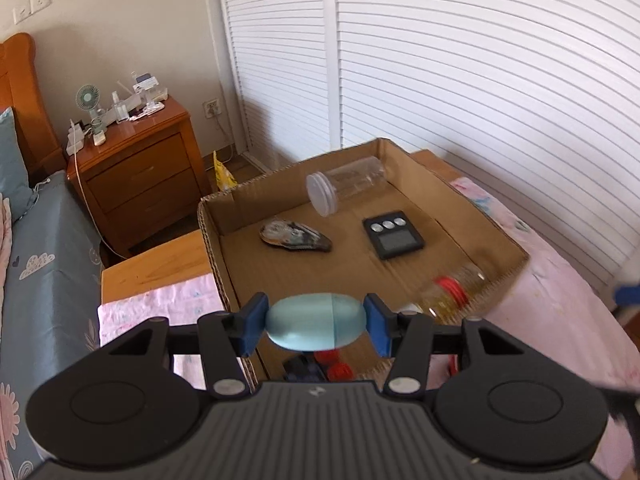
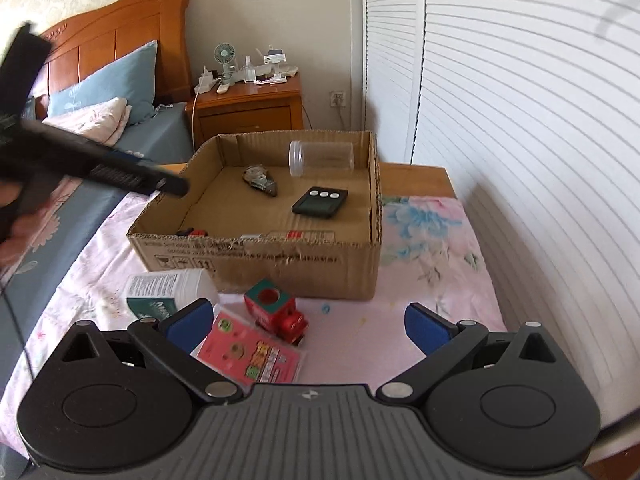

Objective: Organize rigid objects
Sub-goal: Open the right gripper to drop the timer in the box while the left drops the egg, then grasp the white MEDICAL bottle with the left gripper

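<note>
A blue egg [image 1: 316,322] is held clamped in the left gripper [image 1: 316,325] over the part-filled box [image 2: 256,258]; the right gripper [image 2: 310,322] is spread empty above a toy train [image 2: 280,314], bottle [image 2: 168,290] and card [image 2: 250,354] left outside.

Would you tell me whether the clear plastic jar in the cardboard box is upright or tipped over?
Tipped: the clear plastic jar lies on its side.

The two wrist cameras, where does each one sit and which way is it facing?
Left wrist: rides the left hand-held gripper, shut on a blue egg, looking down into the cardboard box.
Right wrist: rides the open right hand-held gripper, above the pink cloth.
Shared: box, black timer, clear jar.
</note>
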